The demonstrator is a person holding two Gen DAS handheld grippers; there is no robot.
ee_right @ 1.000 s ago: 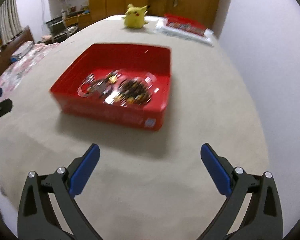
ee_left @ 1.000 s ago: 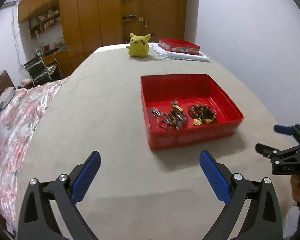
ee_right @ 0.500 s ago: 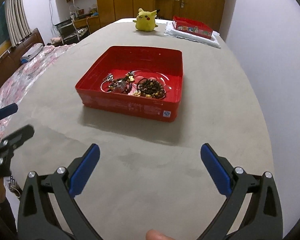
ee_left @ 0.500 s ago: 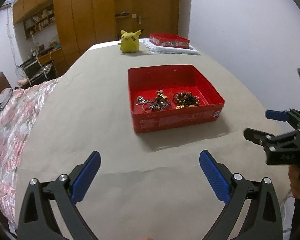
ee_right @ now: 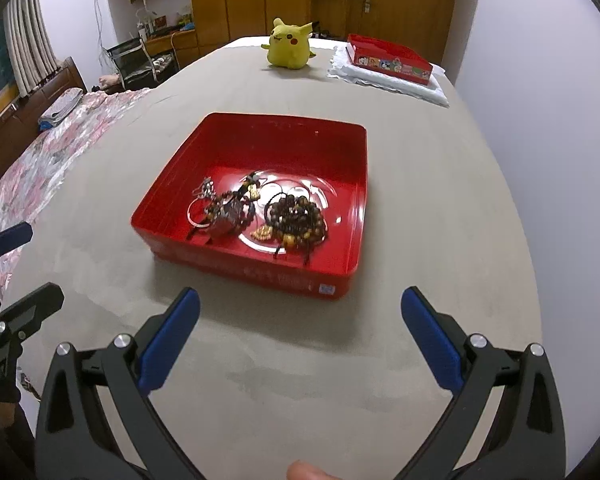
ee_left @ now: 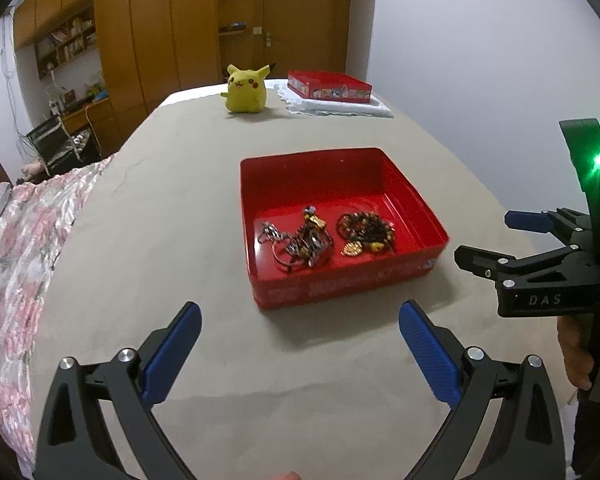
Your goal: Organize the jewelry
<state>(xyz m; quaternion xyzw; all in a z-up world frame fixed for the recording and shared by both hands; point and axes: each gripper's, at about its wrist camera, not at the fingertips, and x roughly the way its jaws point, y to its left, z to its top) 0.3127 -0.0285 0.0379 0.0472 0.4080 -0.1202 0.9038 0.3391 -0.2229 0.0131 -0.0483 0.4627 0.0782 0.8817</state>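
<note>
Both of your hand-held grippers are empty, jaws spread wide. The left hand-held gripper and the right hand-held gripper hover over the beige cloth-covered counter, just short of the shallow red metal tin.

The jewelry lies inside that tin, toward its near wall. A tangle of silver-toned chains and rings sits on the left. A coil of dark brown beads sits on the right, with a small gold pendant at its near edge. The two heaps lie just beside each other; I cannot tell whether they touch.

Change over the last second: both cameras pulled back from the tin half a second ago, and now they are close to it again. The tin looms larger in both views. The tin and its contents have not shifted.

Reading: you are hovering and re-framing, not committing to a grasp. Jewelry gathered in the tin fits a finished sort, or a pile waiting to be picked apart; the pictures do not settle which.

Far end of the counter: a yellow plush toy and a second red printed tin on white folded cloth, well apart from the work.
</note>
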